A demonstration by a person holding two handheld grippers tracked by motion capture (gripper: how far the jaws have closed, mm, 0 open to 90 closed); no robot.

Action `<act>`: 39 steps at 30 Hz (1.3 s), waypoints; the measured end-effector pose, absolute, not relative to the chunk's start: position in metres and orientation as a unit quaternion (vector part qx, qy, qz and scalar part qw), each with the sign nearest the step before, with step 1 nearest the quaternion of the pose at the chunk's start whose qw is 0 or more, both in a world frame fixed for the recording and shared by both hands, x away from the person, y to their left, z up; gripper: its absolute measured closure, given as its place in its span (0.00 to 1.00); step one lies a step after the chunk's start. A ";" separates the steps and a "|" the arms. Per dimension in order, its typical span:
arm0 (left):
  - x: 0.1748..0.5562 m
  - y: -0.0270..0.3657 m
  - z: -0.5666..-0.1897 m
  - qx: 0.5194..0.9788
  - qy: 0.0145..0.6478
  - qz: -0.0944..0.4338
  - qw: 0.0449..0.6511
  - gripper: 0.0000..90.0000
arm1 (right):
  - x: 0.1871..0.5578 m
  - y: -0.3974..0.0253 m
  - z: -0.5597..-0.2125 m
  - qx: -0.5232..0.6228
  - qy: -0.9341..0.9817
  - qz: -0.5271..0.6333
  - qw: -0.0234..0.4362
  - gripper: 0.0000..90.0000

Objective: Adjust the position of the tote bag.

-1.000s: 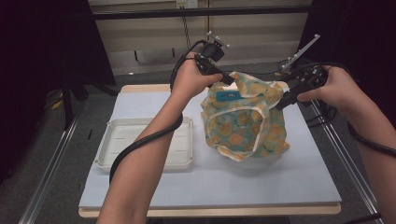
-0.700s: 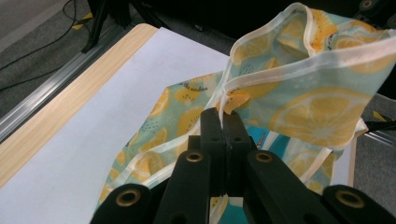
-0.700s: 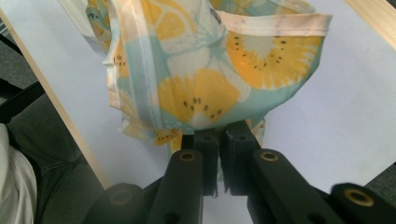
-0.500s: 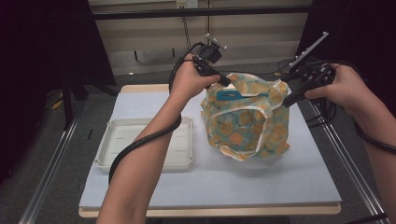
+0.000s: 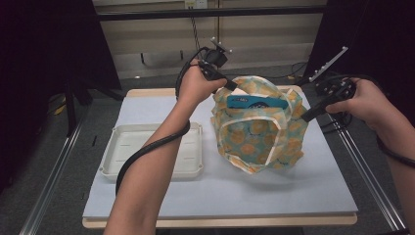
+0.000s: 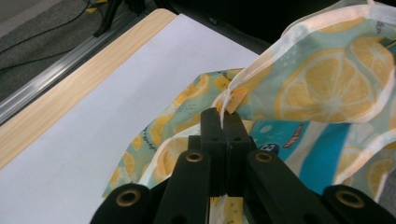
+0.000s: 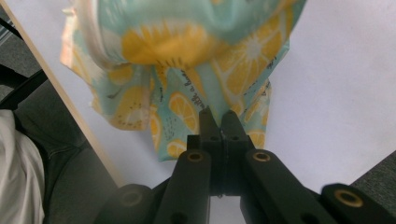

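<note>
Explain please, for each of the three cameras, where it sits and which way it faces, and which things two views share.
High view: above the person's side, facing forward and down on the table, tray and lemon-print bag; both forearms show.
Left gripper view: on the left gripper, looking along its black fingers, shut on the bag's edge.
Right gripper view: on the right gripper, fingers shut on the bag's cloth; table beneath.
Shared: all three views show the bag and the table.
</note>
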State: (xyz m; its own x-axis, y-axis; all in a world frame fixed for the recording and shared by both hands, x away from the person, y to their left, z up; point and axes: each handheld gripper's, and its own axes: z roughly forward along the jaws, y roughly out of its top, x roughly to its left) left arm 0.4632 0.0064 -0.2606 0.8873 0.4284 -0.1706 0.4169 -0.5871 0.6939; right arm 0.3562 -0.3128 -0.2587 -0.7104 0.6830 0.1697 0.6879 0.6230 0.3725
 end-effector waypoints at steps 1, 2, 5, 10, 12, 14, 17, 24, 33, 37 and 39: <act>0.464 0.008 -0.263 0.890 0.243 0.008 0.386 1.00 | 0.357 -0.314 -0.262 -0.379 -0.901 -0.212 0.006 1.00; 0.465 0.009 -0.264 0.892 0.244 0.008 0.380 1.00 | 0.357 -0.315 -0.265 -0.379 -0.900 -0.216 0.007 1.00; 0.469 0.013 -0.272 0.893 0.254 0.003 0.371 0.99 | 0.357 -0.317 -0.273 -0.385 -0.898 -0.214 0.010 1.00; 0.469 0.016 -0.278 0.889 0.262 -0.004 0.377 0.99 | 0.355 -0.322 -0.289 -0.387 -0.899 -0.204 0.015 1.00; 0.469 0.017 -0.277 0.890 0.256 -0.002 0.378 0.98 | 0.354 -0.324 -0.297 -0.390 -0.900 -0.197 0.019 1.00; 0.468 0.016 -0.275 0.891 0.252 -0.003 0.378 0.98 | 0.354 -0.324 -0.301 -0.390 -0.899 -0.195 0.024 1.00; 0.465 0.013 -0.271 0.893 0.246 -0.003 0.376 0.98 | 0.353 -0.326 -0.301 -0.391 -0.898 -0.203 0.020 0.94; 0.462 0.009 -0.269 0.894 0.241 -0.004 0.378 0.98 | 0.346 -0.318 -0.270 -0.367 -0.904 -0.218 -0.015 0.67; 0.457 0.004 -0.263 0.896 0.233 0.002 0.378 0.98 | 0.346 -0.302 -0.239 -0.354 -0.903 -0.238 -0.057 0.57; 0.455 0.002 -0.262 0.898 0.228 0.004 0.377 0.98 | 0.349 -0.292 -0.234 -0.337 -0.906 -0.248 -0.067 0.65; 0.455 0.003 -0.263 0.895 0.230 0.003 0.381 0.98 | 0.351 -0.289 -0.235 -0.332 -0.909 -0.245 -0.063 0.80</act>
